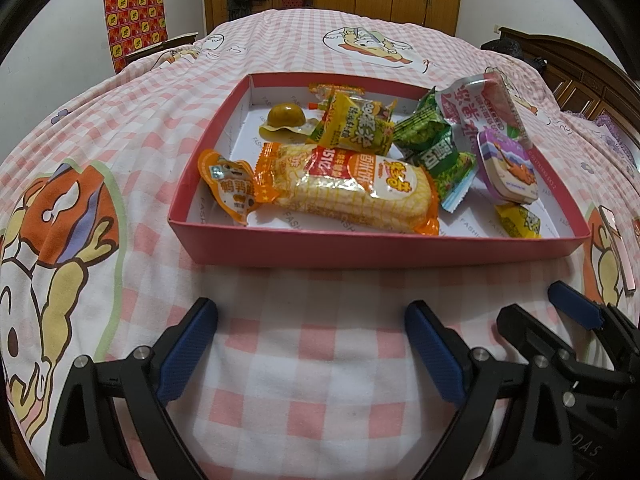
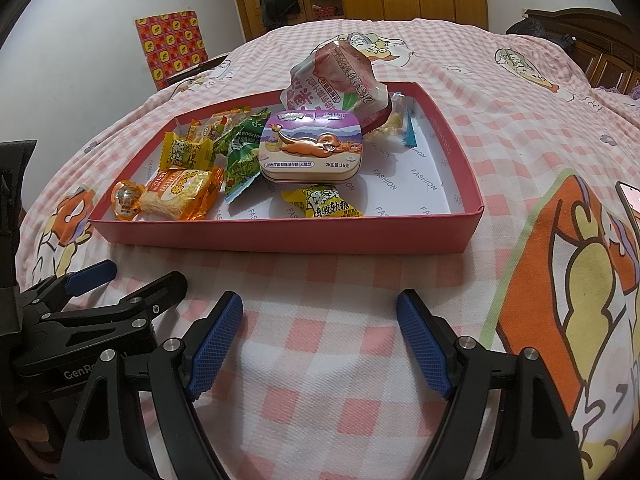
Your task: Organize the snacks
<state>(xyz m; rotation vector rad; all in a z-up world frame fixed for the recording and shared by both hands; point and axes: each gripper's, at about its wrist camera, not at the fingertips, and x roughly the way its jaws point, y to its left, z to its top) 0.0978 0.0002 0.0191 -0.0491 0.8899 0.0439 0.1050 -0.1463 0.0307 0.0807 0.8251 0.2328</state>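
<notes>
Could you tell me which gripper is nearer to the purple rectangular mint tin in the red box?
Right. The right gripper sits almost straight before the purple rectangular mint tin; the left gripper is off to its left, facing the orange rice-cracker pack.

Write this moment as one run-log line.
left claw: open, empty | right claw: open, empty | snacks: in red box | bed

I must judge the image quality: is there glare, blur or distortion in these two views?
Left wrist view: strong fisheye bending with dark corners, glare on the corn snack wrapper, sharp focus on the red box. Right wrist view: the same curved bedspread, soft shine on the mint tin, no motion blur.
</notes>
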